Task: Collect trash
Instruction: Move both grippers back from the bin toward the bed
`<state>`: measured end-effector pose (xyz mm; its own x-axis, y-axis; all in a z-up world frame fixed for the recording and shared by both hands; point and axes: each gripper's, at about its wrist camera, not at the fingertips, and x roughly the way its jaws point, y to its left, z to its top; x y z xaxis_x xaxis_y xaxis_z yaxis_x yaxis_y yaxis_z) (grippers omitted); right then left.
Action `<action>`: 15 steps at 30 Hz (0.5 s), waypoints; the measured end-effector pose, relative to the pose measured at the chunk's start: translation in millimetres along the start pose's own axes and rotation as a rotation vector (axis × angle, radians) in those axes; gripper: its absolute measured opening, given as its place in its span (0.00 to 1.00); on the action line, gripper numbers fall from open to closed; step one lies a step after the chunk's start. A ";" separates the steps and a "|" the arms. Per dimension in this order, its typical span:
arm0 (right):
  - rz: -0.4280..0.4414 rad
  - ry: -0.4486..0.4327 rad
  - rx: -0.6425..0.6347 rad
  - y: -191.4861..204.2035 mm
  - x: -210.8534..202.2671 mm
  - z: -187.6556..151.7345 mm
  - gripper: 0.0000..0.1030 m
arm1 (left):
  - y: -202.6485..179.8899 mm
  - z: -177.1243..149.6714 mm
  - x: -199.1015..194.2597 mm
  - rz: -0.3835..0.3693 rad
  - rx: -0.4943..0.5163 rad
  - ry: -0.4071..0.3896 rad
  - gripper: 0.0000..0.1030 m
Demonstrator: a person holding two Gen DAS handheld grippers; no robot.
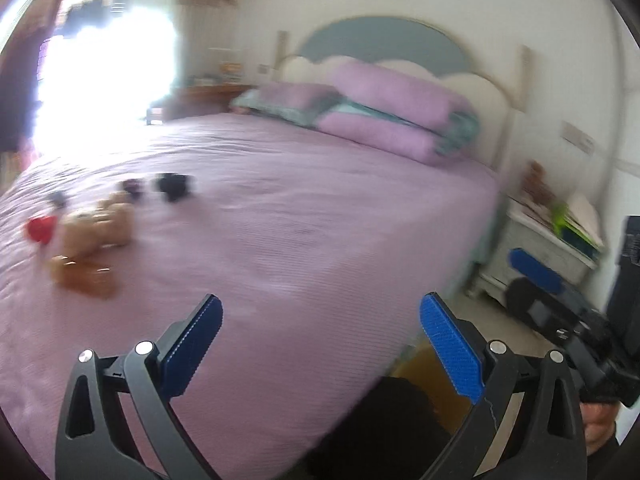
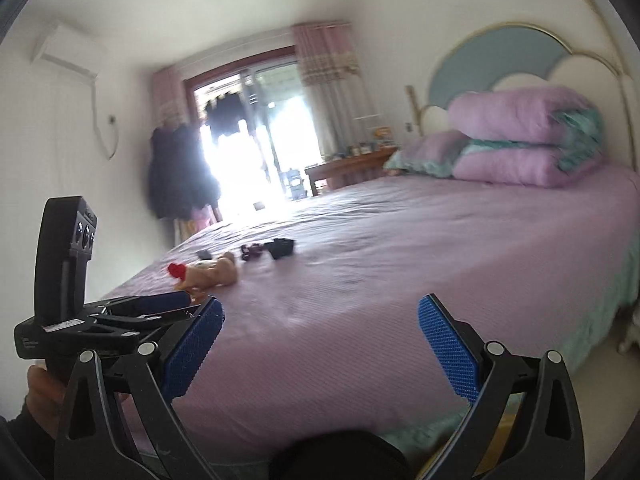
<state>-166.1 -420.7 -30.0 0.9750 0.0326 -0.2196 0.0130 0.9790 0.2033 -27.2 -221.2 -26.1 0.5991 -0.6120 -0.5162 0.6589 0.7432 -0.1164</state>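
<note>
Both your grippers, left (image 1: 320, 344) and right (image 2: 320, 344), hang over the bed (image 1: 304, 216) edge, jaws wide, nothing between them. Far side of the bed: tan plush (image 2: 212, 274) with red bit, small dark scraps (image 2: 282, 249) beside it, blurred.

Both wrist views look from the bedside across the bed (image 1: 300, 208), sharing its headboard (image 2: 500, 60).

Nothing can be read here. The left gripper (image 2: 120, 316), seen at the left of the right gripper's view, carries a small white label (image 2: 64, 325) and faint pale print (image 2: 30, 344) on its black body (both too blurred to make out).
</note>
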 end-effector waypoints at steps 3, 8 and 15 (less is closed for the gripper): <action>0.000 -0.002 -0.064 24.4 14.1 7.6 0.92 | 28.1 1.9 -10.8 0.065 -0.066 -0.022 0.96; 0.071 0.028 -0.099 59.2 47.9 16.4 0.92 | 80.1 3.7 -30.9 0.160 -0.220 -0.070 0.96; 0.182 0.058 -0.069 94.5 94.2 23.2 0.92 | 141.6 -0.1 -63.1 0.331 -0.332 -0.166 0.96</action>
<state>-67.9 -329.7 -9.3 0.9453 0.2203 -0.2404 -0.1798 0.9672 0.1793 28.2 -77.3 -10.1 0.8339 -0.3432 -0.4322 0.2566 0.9344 -0.2469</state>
